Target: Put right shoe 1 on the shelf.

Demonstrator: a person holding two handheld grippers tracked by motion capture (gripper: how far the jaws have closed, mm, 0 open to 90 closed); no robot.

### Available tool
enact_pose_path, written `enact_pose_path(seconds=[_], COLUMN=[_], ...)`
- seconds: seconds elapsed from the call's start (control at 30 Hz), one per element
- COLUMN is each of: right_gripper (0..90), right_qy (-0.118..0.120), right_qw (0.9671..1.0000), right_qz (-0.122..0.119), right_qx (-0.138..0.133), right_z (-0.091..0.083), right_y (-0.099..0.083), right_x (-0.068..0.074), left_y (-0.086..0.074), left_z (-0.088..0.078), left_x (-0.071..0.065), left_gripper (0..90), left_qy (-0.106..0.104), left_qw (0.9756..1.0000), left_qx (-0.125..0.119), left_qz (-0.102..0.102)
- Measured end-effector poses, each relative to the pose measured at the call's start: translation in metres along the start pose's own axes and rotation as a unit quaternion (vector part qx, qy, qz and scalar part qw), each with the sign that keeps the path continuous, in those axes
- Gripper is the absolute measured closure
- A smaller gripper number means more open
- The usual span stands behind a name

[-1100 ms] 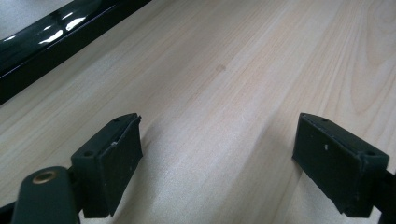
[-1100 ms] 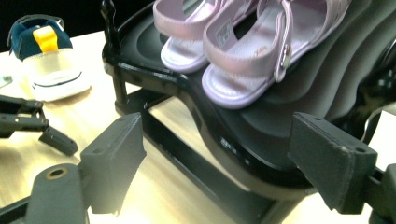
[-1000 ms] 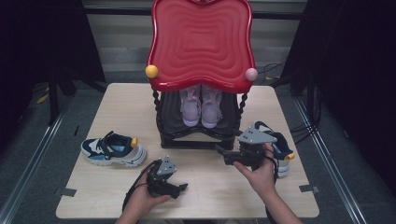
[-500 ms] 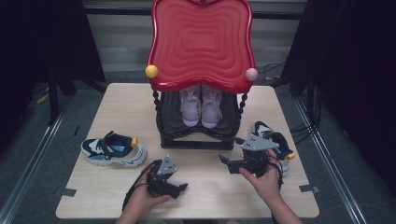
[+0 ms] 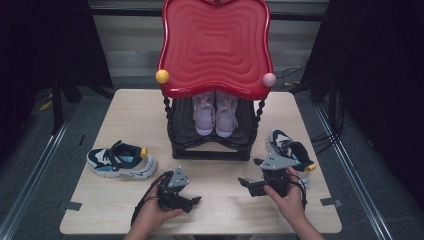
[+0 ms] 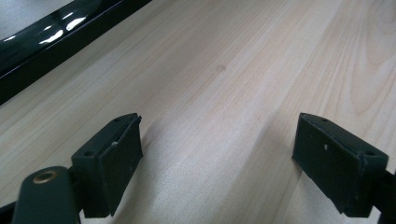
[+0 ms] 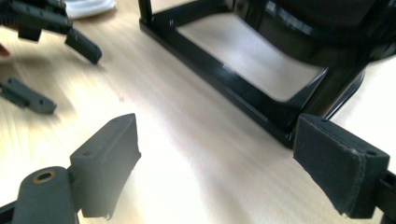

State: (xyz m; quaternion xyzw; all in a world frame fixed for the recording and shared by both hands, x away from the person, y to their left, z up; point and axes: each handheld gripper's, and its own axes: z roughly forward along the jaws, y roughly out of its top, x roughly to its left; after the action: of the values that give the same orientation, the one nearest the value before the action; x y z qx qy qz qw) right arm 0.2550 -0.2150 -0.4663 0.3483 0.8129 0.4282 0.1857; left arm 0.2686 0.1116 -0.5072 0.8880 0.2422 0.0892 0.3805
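Both pairs of jaws stand apart, holding nothing, low over the wooden table [image 5: 125,115]. The right gripper [image 5: 250,184] has just been opening and is nearer to the dark sneaker [image 5: 290,150], which lies just behind it, running toward the shoe rack [image 5: 210,150]. The left gripper [image 5: 192,201] points right, away from the blue sneaker [image 5: 120,161].

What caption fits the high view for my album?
Two open grippers, left gripper and right gripper, rest before a black shoe rack, sneakers beside.
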Motion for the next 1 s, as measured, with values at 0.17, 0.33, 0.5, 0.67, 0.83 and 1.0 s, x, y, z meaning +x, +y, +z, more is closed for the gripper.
enact_pose_path(seconds=[0.17,0.33,0.5,0.67,0.83,1.0], right_gripper=[13.8,13.9,13.9,13.9,13.9,13.9], right_qy=[0.007,0.022,0.033,0.043,0.041,0.042], right_qw=[0.9999,0.9994,0.9986,0.9975,0.9972,0.9962], right_qz=[0.010,0.011,0.004,0.004,0.002,-0.003], right_qx=[0.010,0.026,0.041,0.056,0.063,0.077], right_z=[0.001,0.004,0.008,0.012,0.013,0.017], right_y=[-0.010,-0.019,-0.024,-0.028,-0.031,-0.035], right_x=[-0.002,0.000,0.004,0.004,0.003,0.003], left_y=[0.000,0.000,0.000,0.000,-0.001,-0.001], left_z=[0.000,0.000,0.000,0.000,0.001,0.001], left_x=[0.000,0.000,0.000,0.000,0.001,0.000], left_gripper=[15.1,15.1,15.2,15.2,15.1,15.0], left_qy=[0.000,0.000,0.000,-0.002,-0.005,-0.006], left_qw=[1.0000,1.0000,1.0000,1.0000,0.9999,0.9999], left_qx=[-0.001,-0.001,-0.002,-0.004,-0.008,-0.008], left_qz=[0.000,0.000,-0.002,-0.003,-0.005,-0.005])
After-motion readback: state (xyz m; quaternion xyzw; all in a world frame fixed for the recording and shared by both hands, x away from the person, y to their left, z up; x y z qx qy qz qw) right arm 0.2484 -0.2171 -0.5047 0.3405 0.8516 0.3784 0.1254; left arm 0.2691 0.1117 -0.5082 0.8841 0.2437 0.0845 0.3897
